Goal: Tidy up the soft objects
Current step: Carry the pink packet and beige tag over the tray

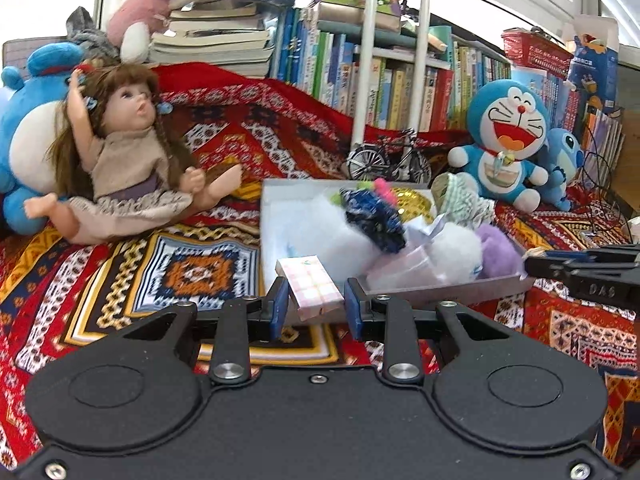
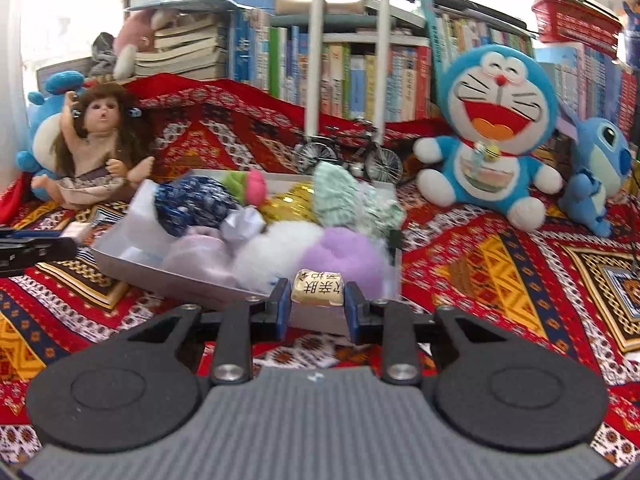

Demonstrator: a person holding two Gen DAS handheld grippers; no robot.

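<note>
My left gripper [image 1: 316, 304] is shut on a pink checked tissue pack [image 1: 312, 286], held just in front of the near left corner of the grey tray [image 1: 448, 290]. In the tray lie white fluff [image 1: 316, 220], a dark blue patterned cloth [image 1: 374, 216], a purple pompom [image 1: 498, 250] and other soft bits. My right gripper [image 2: 317, 304] is shut on a small gold-wrapped packet [image 2: 318, 291] with printed characters, at the tray's near edge [image 2: 180, 280] by the purple pompom [image 2: 340, 254]. Each gripper shows at the edge of the other's view: the right gripper [image 1: 588, 268] and the left gripper [image 2: 28, 250].
A doll [image 1: 124, 152] leans on a blue plush [image 1: 24, 140] at the left. A Doraemon plush [image 2: 492, 132] and a Stitch plush [image 2: 600, 172] sit at the right. A model bicycle [image 1: 390, 158] stands behind the tray. Bookshelves [image 1: 400, 80] line the back. A patterned red cloth [image 1: 160, 264] covers the surface.
</note>
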